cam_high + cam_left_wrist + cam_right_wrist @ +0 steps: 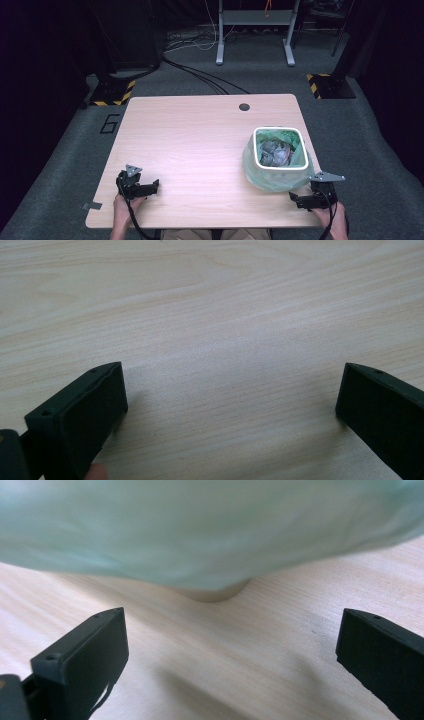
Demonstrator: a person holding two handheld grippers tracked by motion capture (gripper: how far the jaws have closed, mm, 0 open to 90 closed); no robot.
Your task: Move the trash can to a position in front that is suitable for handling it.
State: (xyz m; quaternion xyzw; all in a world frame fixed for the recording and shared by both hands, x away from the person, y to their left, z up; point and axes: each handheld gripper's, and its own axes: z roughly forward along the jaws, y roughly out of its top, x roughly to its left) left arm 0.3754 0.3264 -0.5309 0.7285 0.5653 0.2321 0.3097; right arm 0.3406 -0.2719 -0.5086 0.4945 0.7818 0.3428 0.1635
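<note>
A small white bin [278,131] lined with a pale green bag [270,177] stands on the right of the wooden table [200,145]; crumpled grey waste [274,152] lies inside. My right gripper [298,200] rests near the table's front right corner, just in front of the bin, open and empty. In the right gripper view the green bag [200,530] bulges close above the spread jaws, with the bin's base [215,594] beneath it. My left gripper [151,186] lies near the front left of the table, open over bare wood [225,340], holding nothing.
A round cable hole [244,107] sits near the table's far edge. A strip of grey tape [92,205] sticks to the front left corner. Beyond the table are cables on the floor [205,80], a grey stand [255,30] and hazard-striped bases [112,92].
</note>
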